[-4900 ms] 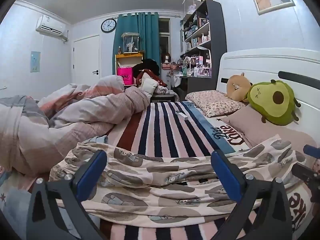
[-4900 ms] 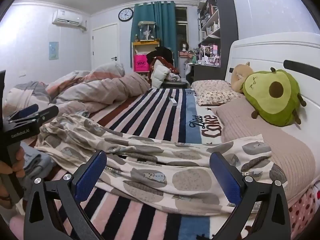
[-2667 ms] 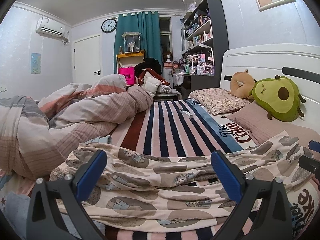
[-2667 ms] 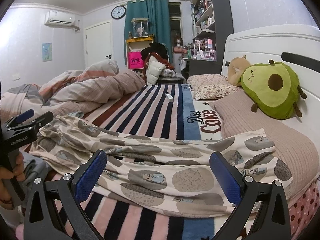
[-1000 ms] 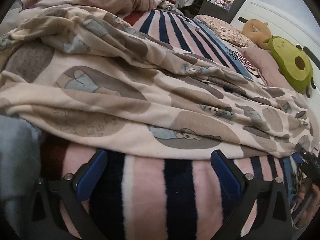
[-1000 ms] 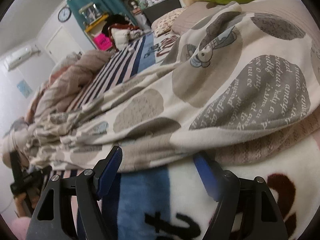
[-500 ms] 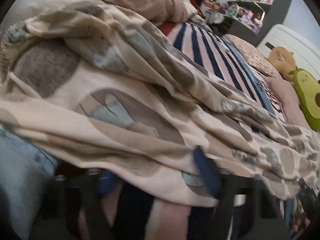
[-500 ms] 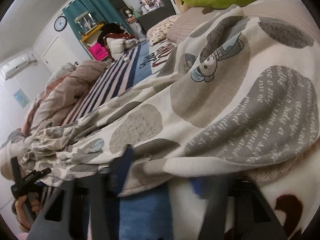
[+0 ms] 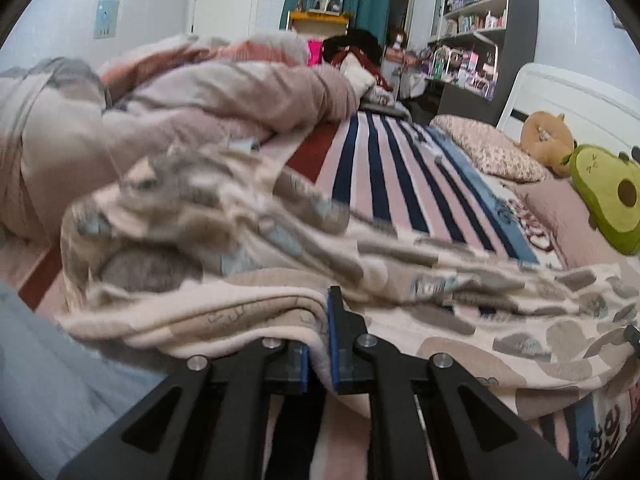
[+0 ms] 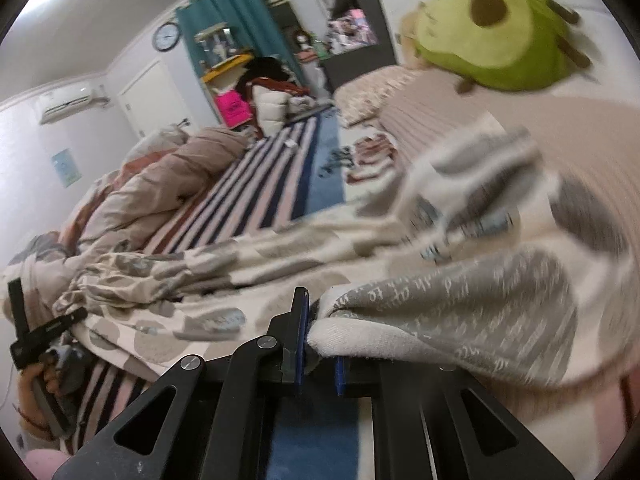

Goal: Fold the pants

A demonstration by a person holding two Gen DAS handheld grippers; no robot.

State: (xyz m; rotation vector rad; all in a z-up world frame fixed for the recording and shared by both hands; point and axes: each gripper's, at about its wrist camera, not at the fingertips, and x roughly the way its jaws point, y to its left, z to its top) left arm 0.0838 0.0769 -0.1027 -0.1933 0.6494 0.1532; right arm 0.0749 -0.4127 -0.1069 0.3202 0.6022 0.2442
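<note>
Both grippers, left (image 9: 319, 344) and right (image 10: 318, 340), pinching cream spot-printed fleece pants (image 9: 400, 280) edge; first fold underway, next carry near edge across.

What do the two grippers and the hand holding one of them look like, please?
Both the left gripper and the right gripper have matte black angular linkage arms with triangular cut-outs, silver round pivot bolts, and flat blue pads on the inner faces of the fingers. From the right wrist view, the left gripper's black body bears small white lettering, too blurred to read. The hand is bare; no sleeve shows.
</note>
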